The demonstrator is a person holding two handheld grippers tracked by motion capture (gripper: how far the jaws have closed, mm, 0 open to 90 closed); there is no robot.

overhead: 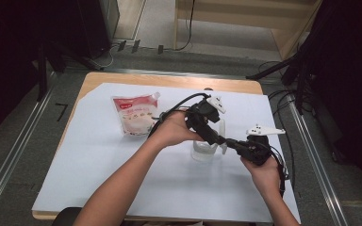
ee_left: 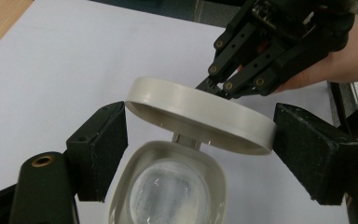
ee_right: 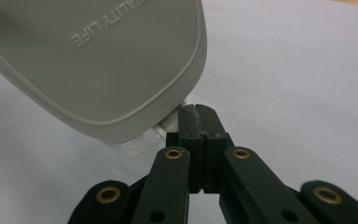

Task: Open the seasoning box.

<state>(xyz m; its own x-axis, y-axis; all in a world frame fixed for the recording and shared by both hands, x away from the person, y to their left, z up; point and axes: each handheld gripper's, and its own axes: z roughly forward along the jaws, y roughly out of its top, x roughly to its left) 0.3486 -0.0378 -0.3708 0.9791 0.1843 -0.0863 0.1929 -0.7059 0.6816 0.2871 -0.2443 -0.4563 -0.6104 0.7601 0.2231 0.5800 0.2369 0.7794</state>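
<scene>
A clear plastic container [overhead: 201, 151] with a white rim [ee_left: 121, 186] stands on the white sheet. Its white hinged lid [ee_left: 200, 109] is tilted up, embossed top side facing the right gripper view [ee_right: 98, 60]. My left gripper [ee_left: 204, 140] reaches down over the container and is shut on the lid, one pad [ee_left: 105, 137] at each side edge. My right gripper [ee_right: 196, 112] comes in low from the right with jaws shut, tips against the hinge at the back of the lid. From the left gripper view, the right gripper [ee_left: 210, 86] sits just behind the lid.
A red and white pouch [overhead: 135, 115] lies flat at the back left of the white sheet [overhead: 99, 174]. The sheet covers a wooden table [overhead: 169, 81]. Cables trail from both grippers across the right side.
</scene>
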